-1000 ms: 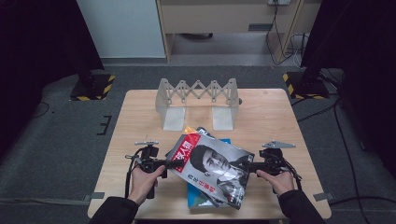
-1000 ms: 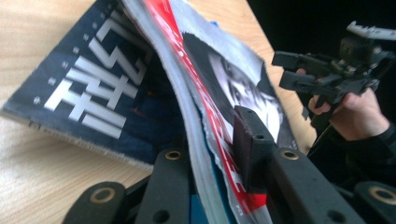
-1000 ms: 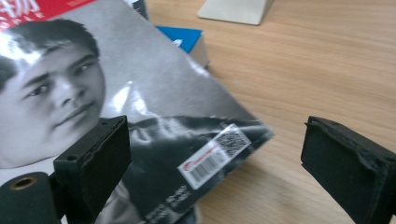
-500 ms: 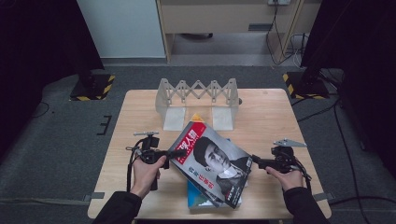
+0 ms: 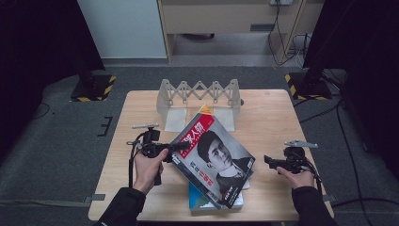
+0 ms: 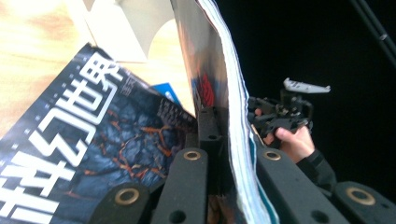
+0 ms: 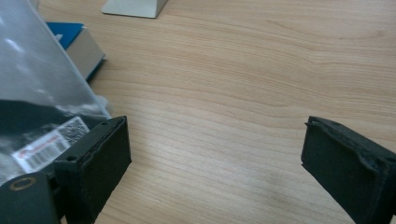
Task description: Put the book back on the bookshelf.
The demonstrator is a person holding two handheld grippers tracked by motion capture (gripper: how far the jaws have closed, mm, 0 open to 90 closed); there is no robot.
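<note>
A magazine [image 5: 214,155] with a face and a red title on its cover hangs tilted over the table's front middle, its left edge raised. My left gripper [image 5: 181,147] is shut on that left edge. In the left gripper view the page edge [image 6: 229,93] stands pinched between the black jaws of my left gripper [image 6: 224,140], which have just been closing on it. My right gripper [image 5: 267,161] stands open, clear of the magazine's right side. In the right gripper view bare wood shows between the wide jaws of my right gripper [image 7: 215,149], with the magazine's glossy corner [image 7: 42,93] at left.
Under the raised magazine lie a dark magazine with white characters [image 6: 70,154] and a blue book [image 5: 200,201]. A pale folding rack [image 5: 200,94] stands at the back middle of the wooden table [image 5: 273,117]. Dark floor surrounds the table.
My right gripper has let go of the magazine's right edge and drawn away to the right. The left gripper has lifted the left edge, so the magazine now tilts.
</note>
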